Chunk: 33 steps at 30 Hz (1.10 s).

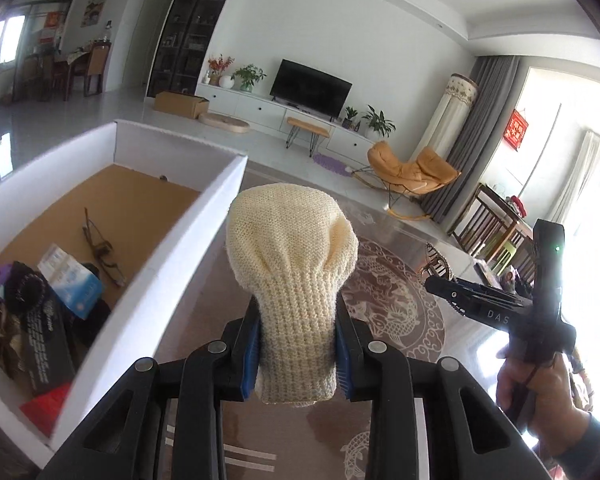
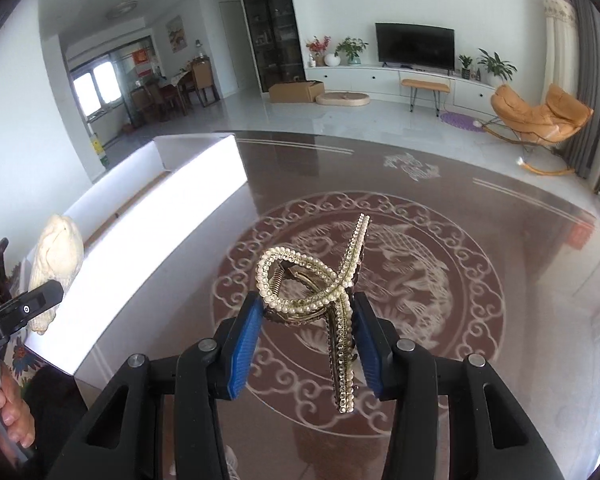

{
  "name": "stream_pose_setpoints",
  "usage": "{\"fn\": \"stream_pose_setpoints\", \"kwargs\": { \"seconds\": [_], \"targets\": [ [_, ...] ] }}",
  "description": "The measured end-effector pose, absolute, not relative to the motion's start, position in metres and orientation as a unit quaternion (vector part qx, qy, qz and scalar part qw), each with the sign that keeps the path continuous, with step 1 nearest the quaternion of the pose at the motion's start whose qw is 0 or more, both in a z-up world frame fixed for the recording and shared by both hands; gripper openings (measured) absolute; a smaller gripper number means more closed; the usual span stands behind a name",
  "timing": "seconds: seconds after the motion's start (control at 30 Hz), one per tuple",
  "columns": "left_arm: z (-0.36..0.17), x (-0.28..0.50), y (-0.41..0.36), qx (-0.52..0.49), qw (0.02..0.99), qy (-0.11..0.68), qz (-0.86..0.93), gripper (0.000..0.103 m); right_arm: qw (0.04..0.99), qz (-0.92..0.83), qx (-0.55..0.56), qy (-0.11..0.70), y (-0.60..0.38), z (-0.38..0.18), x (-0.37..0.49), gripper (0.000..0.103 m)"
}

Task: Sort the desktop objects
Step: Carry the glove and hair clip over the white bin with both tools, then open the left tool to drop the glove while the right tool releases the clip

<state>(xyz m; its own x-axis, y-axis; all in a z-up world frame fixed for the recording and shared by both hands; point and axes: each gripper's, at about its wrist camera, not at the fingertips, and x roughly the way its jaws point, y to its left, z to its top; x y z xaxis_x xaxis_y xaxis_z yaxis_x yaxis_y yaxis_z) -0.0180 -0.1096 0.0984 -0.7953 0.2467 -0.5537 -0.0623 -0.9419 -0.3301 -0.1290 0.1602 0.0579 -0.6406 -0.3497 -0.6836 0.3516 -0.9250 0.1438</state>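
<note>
Carrying both finds above the worktop point(image 2: 540, 240), we note the left gripper point(image 1: 296, 354) clamped on a knitted sock point(image 1: 292, 264), the right gripper point(image 2: 306, 336) pinching a pearl hair clip point(image 2: 320, 292); next (our judgement), release each into the white box point(image 1: 172, 248).

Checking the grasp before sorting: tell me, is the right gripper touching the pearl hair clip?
Touching. The right wrist view shows the right gripper pinching the pearl hair clip.
</note>
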Motion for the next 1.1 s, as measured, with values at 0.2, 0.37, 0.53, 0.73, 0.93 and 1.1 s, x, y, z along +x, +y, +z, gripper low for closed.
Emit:
{"fn": "stream_pose_setpoints", "kwargs": {
  "seconds": [0.2, 0.37, 0.53, 0.73, 0.93, 1.1],
  "targets": [
    [0.117, -0.037, -0.221, -0.319, -0.036, -0.141, 0.937, 0.031, 0.324, -0.879, 0.348, 0.015, -0.001, 0.098, -0.151, 0.046],
    [0.064, -0.057, -0.293, -0.394, -0.108, -0.159, 0.899, 0.031, 0.388, -0.839, 0.376, 0.07, -0.137, 0.079, -0.173, 0.046],
    [0.024, -0.066, -0.306, -0.441, -0.117, -0.162, 0.875, 0.034, 0.367, -0.812, 0.434, 0.133, -0.212, 0.02, -0.203, 0.046],
    [0.014, -0.068, -0.295, -0.446, -0.131, -0.146, 0.873, 0.069, 0.332, -0.794, 0.483, 0.162, -0.222, -0.005, -0.219, 0.091],
    [0.049, -0.059, -0.284, -0.393, -0.194, -0.111, 0.892, 0.098, 0.328, -0.813, 0.451, 0.167, -0.192, 0.039, -0.215, 0.096],
    [0.069, -0.045, -0.276, -0.358, -0.248, -0.098, 0.895, 0.099, 0.322, -0.821, 0.434, 0.185, -0.176, 0.063, -0.194, 0.097]
  ]
}}
